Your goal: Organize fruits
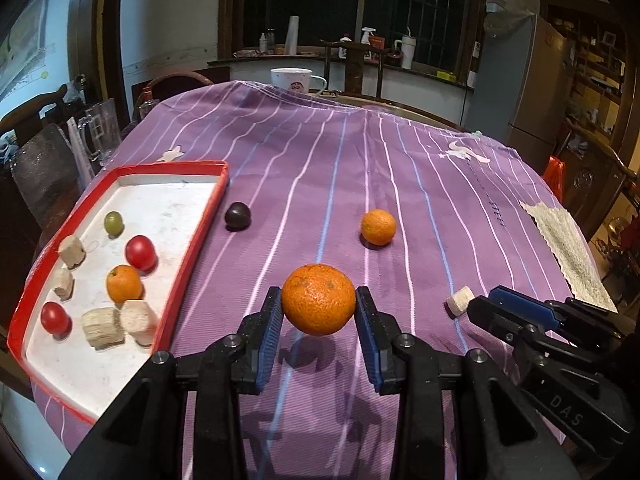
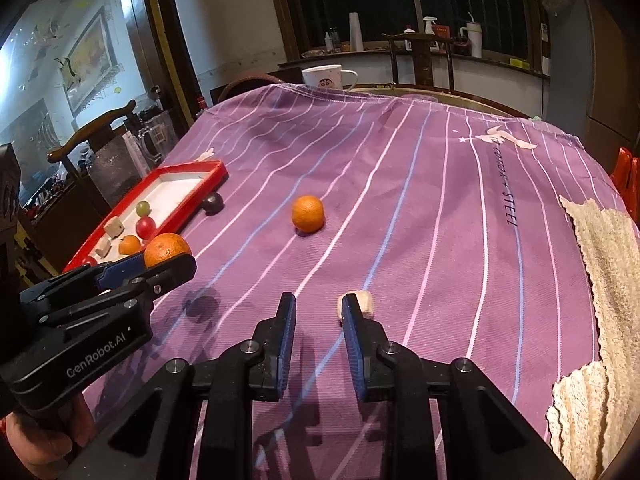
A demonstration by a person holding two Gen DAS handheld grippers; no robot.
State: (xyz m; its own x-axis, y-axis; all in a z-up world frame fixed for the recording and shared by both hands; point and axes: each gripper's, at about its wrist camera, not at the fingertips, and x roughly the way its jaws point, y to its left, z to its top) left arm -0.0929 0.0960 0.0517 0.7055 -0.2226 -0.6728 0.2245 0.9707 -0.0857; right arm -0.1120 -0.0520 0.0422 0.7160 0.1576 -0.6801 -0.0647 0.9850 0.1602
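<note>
My left gripper is shut on a large orange and holds it above the purple cloth; it also shows in the right wrist view. A red-rimmed tray at the left holds a small orange, two red tomatoes, a green grape and several pale blocks. On the cloth lie a second orange, a dark plum beside the tray, and a pale block. My right gripper is open and empty, just left of that block.
A white mug stands at the table's far edge. A beige towel lies at the right edge. A glass mug and wooden chairs stand beyond the table's left side. A fridge is at the far right.
</note>
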